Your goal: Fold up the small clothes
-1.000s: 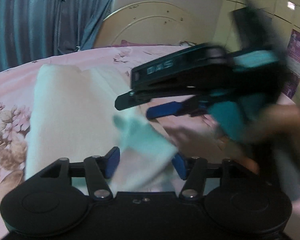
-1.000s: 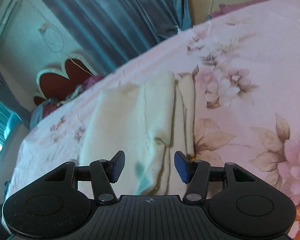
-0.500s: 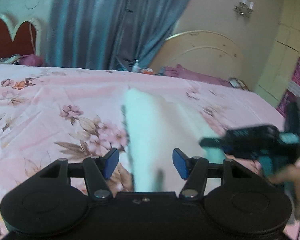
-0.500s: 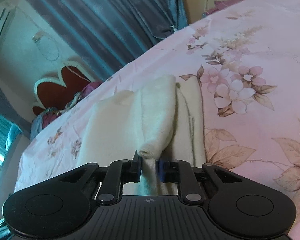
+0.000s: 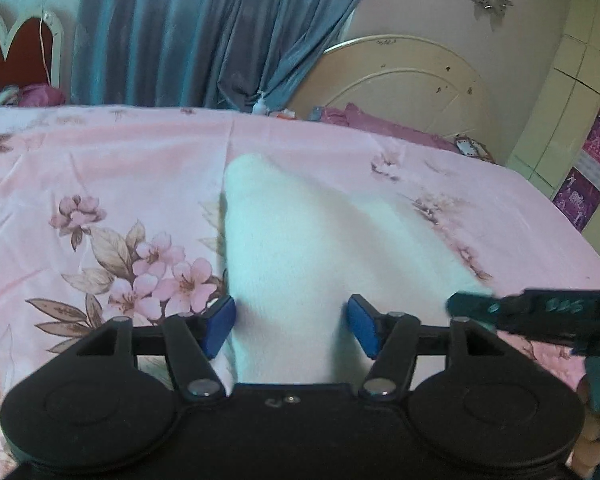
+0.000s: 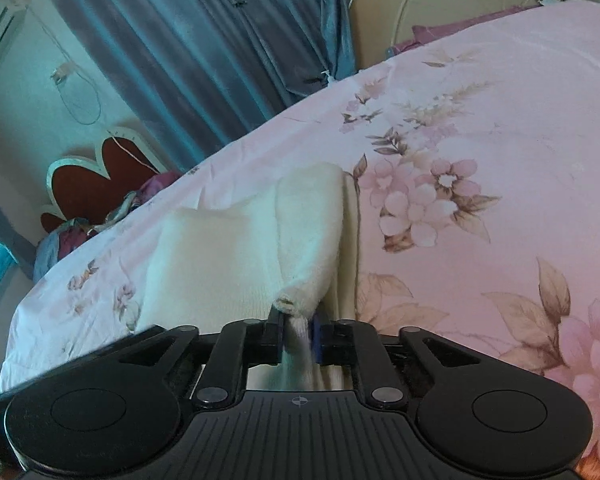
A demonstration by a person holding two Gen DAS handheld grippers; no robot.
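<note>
A small cream-white knitted garment [image 5: 320, 236] lies on the pink floral bedsheet [image 5: 100, 168]. My left gripper [image 5: 292, 326] is open, its blue pads on either side of the garment's near end. My right gripper [image 6: 299, 334] is shut on the garment's near edge [image 6: 300, 304], where a fold of the cloth [image 6: 228, 256] bunches up. In the left wrist view the right gripper [image 5: 540, 312] shows at the garment's right corner.
The bedsheet [image 6: 500, 160] stretches wide on both sides of the garment. A blue curtain [image 5: 204, 32], a cream headboard [image 5: 400, 76] and a red heart-shaped headboard [image 6: 96, 176] stand beyond the bed. A wardrobe [image 5: 580, 120] is at the right.
My right gripper has closed on the garment's near edge. My left gripper has swung round to face along the garment, still open, and the right gripper has dropped to the lower right.
</note>
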